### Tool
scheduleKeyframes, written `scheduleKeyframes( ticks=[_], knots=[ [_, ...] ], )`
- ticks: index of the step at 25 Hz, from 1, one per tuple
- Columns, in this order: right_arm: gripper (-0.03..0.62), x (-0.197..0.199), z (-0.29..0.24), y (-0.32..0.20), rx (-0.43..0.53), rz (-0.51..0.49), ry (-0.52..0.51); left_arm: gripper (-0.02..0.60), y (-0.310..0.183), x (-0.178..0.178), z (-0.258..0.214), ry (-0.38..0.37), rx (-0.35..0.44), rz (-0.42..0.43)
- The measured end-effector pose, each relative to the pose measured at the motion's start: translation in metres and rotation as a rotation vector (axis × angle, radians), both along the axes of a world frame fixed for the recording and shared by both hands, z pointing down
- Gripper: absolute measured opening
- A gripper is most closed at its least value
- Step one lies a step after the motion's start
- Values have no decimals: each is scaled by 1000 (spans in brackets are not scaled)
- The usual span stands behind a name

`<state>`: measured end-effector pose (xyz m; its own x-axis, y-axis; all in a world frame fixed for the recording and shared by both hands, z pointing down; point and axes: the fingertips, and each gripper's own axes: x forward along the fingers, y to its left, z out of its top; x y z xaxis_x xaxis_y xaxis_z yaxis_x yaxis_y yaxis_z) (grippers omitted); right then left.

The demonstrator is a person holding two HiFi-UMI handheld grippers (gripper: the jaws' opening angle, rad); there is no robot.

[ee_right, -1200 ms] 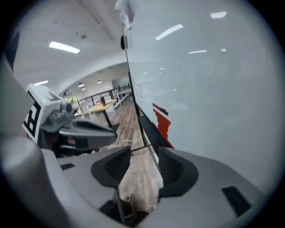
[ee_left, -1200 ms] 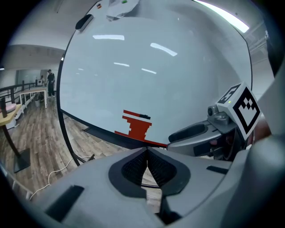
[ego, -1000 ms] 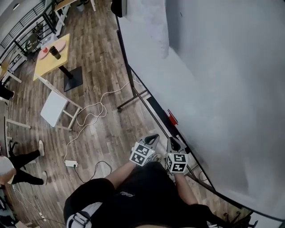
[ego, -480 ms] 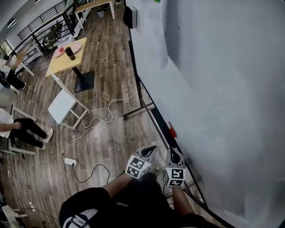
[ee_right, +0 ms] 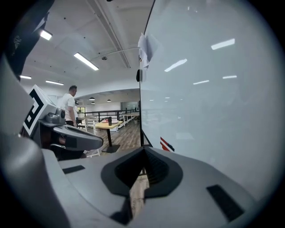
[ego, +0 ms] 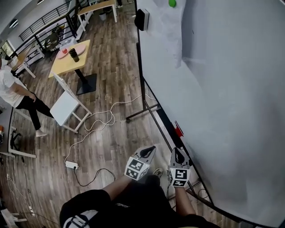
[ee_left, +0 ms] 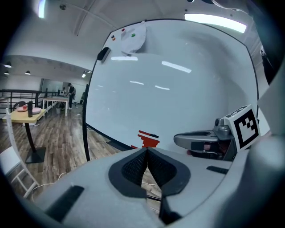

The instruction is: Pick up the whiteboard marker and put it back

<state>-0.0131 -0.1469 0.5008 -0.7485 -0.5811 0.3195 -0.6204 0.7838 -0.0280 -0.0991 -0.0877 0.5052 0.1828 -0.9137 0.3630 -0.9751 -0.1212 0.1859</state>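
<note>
- Left gripper [ee_left: 146,149] first: its jaws are pressed together at the tips and we see nothing between them.
- Right gripper [ee_right: 143,149], same story: clenched tight and carrying nothing. The two are held side by side, low at the foot of the board, both angled slightly downward.
- The whiteboard [ego: 231,89] fills the whole right side of the head view, a blank pale surface on a dark frame.
- Wooden floor [ego: 111,67] stretches away to the left of it.
- A yellow table [ego: 67,62] stands well back on a black base, with a pink plate [ego: 67,50] and a dark cup [ego: 74,54] on top.
- A white chair [ego: 64,107] leans tilted just in front of that table.
- A person [ego: 18,93] in a white top stands at the far left, well apart from us.
- A white cable [ego: 100,116] snakes across the boards to a power strip [ego: 71,164].
- Up on the board we spot a sheet of paper [ego: 167,26], with a green magnet [ego: 172,3] at its top.
- The whiteboard marker [ego: 178,130], red with a dark end, lies on the tray [ego: 162,118] along the board's lower edge, just beyond the right gripper's tips and touched by neither gripper.
</note>
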Motion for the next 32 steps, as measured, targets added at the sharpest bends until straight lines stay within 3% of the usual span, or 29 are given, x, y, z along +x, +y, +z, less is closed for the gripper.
scheduleKeyframes(
  ticks=[5, 10, 15, 20, 27, 32],
  knots=[
    [3, -26, -10, 43, 3, 69, -13, 8, 30, -21, -11, 12, 42, 69],
    [3, -24, -22, 109, 28, 172, -4, 8, 67, -17, -7, 49, 70, 187],
    [3, 9, -42, 167, 70, 356, 42, 8, 95, -4, -1, 71, 55, 331],
    [3, 66, -66, 181, 100, 506, 33, 8, 102, 41, -43, 85, 150, 436],
    [3, 104, -108, 194, 185, 522, -17, 8, 119, 95, -84, 99, 208, 470],
    [3, 129, -117, 213, 194, 482, -57, 8, 135, 132, -93, 110, 220, 458]
  ],
)
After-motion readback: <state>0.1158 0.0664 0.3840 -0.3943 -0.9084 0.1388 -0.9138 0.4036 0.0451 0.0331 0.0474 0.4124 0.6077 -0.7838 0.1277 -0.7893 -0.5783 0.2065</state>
